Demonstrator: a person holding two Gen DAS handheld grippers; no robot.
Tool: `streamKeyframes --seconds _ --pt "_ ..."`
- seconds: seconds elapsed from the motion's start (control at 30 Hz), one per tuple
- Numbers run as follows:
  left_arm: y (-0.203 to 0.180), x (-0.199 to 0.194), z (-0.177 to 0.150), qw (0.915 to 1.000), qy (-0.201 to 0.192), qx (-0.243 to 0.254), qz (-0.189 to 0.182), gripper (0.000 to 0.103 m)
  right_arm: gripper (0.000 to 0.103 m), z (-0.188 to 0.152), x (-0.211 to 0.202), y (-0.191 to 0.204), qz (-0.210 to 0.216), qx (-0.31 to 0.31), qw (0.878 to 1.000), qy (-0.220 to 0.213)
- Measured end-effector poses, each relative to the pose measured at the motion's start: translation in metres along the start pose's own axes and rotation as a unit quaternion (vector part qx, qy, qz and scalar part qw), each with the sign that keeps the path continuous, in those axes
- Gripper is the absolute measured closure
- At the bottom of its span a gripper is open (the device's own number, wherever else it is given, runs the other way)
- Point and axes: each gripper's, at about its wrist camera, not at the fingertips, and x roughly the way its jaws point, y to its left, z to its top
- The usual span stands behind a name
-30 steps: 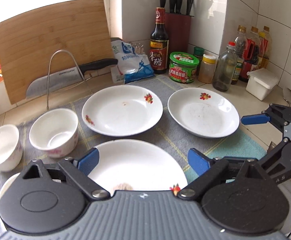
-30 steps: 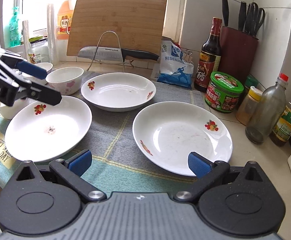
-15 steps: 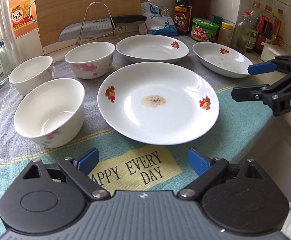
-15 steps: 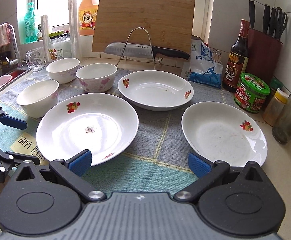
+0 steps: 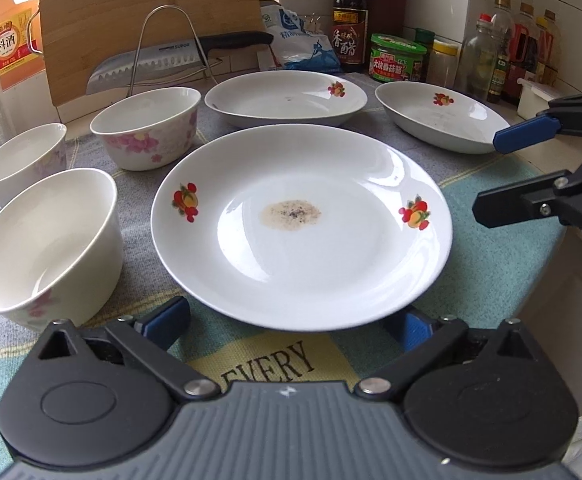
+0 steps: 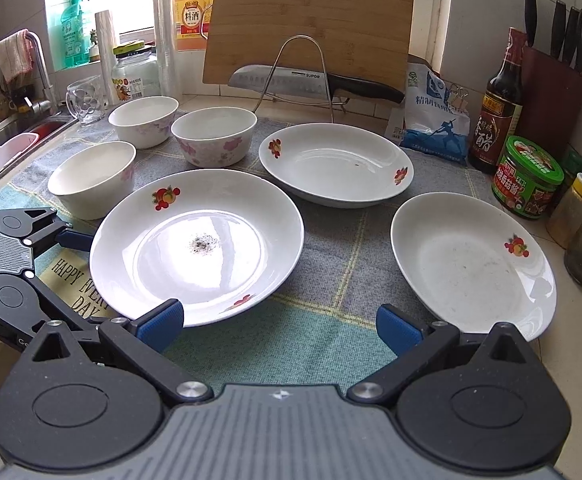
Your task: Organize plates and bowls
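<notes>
Closing in from frame bottom, the left gripper (image 5: pixel 291 322) has dropped toward the stained plate (image 5: pixel 301 224), jaws just opened wider, the near rim lying between its blue pads, not pinched. Left: three bowls (image 5: pixel 47 240). Upper right: two more plates (image 5: pixel 443 116). Right gripper (image 6: pixel 279 326) wide, empty. Likely first pick for stacking.

Three white fruit-print plates (image 6: pixel 197 246), three floral bowls (image 6: pixel 91 178), upright, unstacked on cloth.

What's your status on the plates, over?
Left gripper open, just widened, straddling near rim of stained plate, not gripping. Right gripper open, empty, over the mat. Nothing stacked; three bowls left of plate.
</notes>
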Motion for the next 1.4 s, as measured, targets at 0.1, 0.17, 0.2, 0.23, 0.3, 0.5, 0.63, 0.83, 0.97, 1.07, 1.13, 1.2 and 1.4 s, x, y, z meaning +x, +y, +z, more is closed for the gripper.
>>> streamKeyframes --seconds 0.1,0.17,0.2,0.23,0.3,0.5,0.63,0.83,0.97,1.07,1.13,1.2,1.4 --pt "0.001 0.0 -0.001 1.0 -0.005 0.005 -0.006 0.0 0.0 0.003 0.009 -0.001 0.018 -0.005 1.0 0.009" --pt "0.001 0.0 -0.003 0.9999 -0.012 0.005 -0.007 0.0 0.0 0.006 0.016 -0.002 0.032 -0.008 0.999 0.013" --pt "0.001 -0.001 -0.003 0.9999 -0.013 0.004 -0.007 0.0 0.0 0.008 0.02 -0.003 0.041 -0.007 0.999 0.016" --pt "0.001 -0.001 -0.003 0.9999 -0.015 0.004 -0.007 0.0 0.0 0.01 0.025 -0.003 0.051 -0.007 0.998 0.02" --pt "0.002 -0.001 -0.004 0.9998 -0.019 0.004 -0.008 0.0 0.0 0.015 0.036 -0.005 0.068 -0.007 0.997 0.027" --pt "0.002 -0.004 -0.012 0.9988 -0.048 0.007 -0.01 0.0 0.0 0.031 0.068 -0.008 0.102 -0.023 0.993 0.048" --pt "0.003 -0.005 -0.016 0.9978 -0.064 0.009 -0.013 0.0 0.0 0.043 0.086 -0.008 0.13 -0.044 0.989 0.06" --pt "0.004 -0.005 -0.013 0.9981 -0.058 0.014 -0.017 0.0 0.0 0.058 0.105 -0.009 0.165 -0.069 0.981 0.07" --pt "0.007 -0.004 -0.011 0.998 -0.053 0.023 -0.026 0.0 0.0 0.065 0.114 -0.011 0.181 -0.072 0.978 0.074" --pt "0.008 -0.004 -0.01 0.9979 -0.049 0.029 -0.032 0.0 0.0 0.072 0.12 -0.012 0.193 -0.073 0.976 0.076" --pt "0.008 -0.004 -0.01 0.9978 -0.047 0.031 -0.033 0.0 0.0 0.076 0.123 -0.013 0.2 -0.074 0.974 0.077" --pt "0.009 -0.004 -0.01 0.9979 -0.047 0.032 -0.033 0.0 0.0 0.079 0.126 -0.013 0.205 -0.075 0.973 0.079" --pt "0.006 -0.005 -0.009 0.9969 -0.052 0.051 -0.031 0.001 0.0 0.082 0.128 -0.014 0.214 -0.07 0.971 0.083"
